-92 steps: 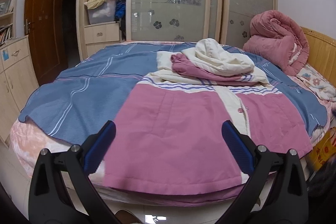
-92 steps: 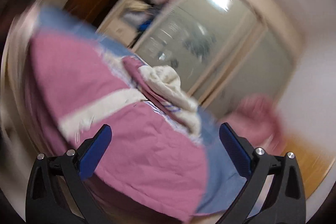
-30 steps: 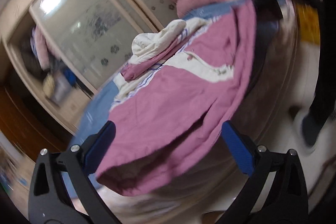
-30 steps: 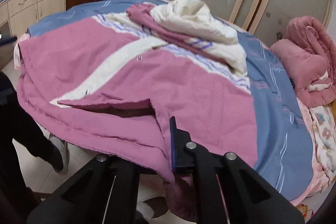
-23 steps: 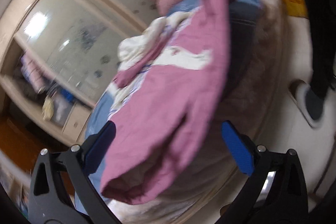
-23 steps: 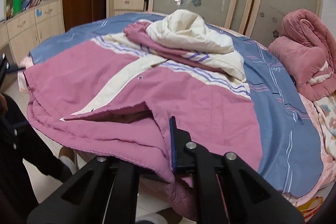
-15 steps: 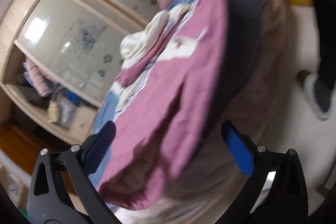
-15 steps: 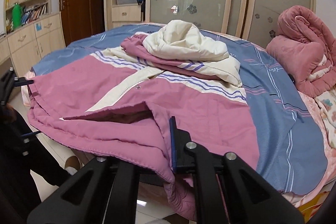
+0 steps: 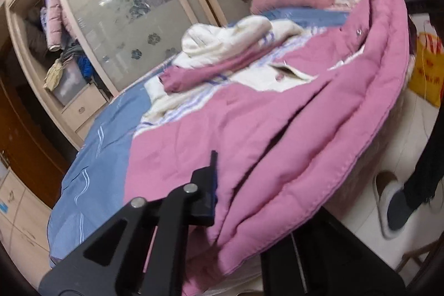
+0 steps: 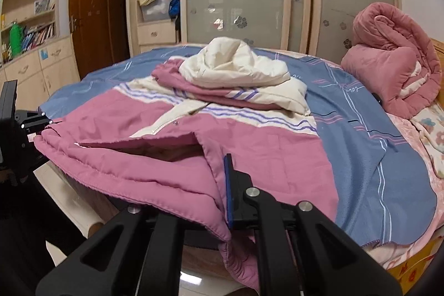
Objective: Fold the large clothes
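Pink jacket [image 10: 172,174] hem covers one finger of right gripper [image 10: 226,193]; same w/ left gripper [image 9: 215,185]. Bed's [image 10: 402,165] near edge mostly hidden under jacket.

Padded pink jacket [image 10: 133,115] with cream placket, cream hood and purple-striped cream yoke, lying front-up across the blue striped bedspread [image 10: 369,157]. Hood and one pink sleeve bundled at the collar end, toward the bedspread's middle. Hem hangs past the bedspread's near edge; one front panel partly turned back, lining exposed.
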`<state>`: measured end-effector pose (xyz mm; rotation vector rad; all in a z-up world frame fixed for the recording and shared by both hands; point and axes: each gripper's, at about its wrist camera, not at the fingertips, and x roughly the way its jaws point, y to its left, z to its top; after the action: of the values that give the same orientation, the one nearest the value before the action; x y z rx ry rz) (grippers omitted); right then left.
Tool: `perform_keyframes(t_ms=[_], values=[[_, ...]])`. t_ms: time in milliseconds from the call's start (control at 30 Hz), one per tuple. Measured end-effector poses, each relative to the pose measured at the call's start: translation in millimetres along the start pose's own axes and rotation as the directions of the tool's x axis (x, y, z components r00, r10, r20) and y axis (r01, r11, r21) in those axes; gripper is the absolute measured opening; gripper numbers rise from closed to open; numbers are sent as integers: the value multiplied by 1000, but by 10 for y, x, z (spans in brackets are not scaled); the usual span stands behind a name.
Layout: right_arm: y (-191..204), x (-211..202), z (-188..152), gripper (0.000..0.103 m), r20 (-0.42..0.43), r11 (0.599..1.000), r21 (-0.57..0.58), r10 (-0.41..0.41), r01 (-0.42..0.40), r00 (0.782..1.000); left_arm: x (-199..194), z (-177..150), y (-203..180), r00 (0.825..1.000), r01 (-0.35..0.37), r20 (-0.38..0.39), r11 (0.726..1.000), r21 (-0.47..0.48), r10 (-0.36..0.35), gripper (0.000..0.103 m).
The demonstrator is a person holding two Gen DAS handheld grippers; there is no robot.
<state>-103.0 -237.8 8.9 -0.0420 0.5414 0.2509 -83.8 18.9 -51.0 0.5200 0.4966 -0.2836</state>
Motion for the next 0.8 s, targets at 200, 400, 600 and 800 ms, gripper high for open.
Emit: perform_keyframes(t_ms=[200, 400, 600, 800], values=[[44, -102, 287, 7, 100, 998, -3, -54, 55, 994, -98, 308, 207, 999, -20, 42, 995, -94, 24, 6], [-48, -3, 936, 7, 175, 995, -5, -96, 98, 980, -48, 1010, 580, 990, -97, 88, 989, -114, 108, 6], [-290, 451, 1878, 6, 210, 983, -44, -165, 178, 964, 479, 1866, 1042, 980, -156, 101, 979, -128, 169, 6], [-710, 1351, 2624, 6, 165, 971, -54, -221, 232, 961, 1466, 2583, 1452, 982, -182, 31, 976, -123, 187, 6]])
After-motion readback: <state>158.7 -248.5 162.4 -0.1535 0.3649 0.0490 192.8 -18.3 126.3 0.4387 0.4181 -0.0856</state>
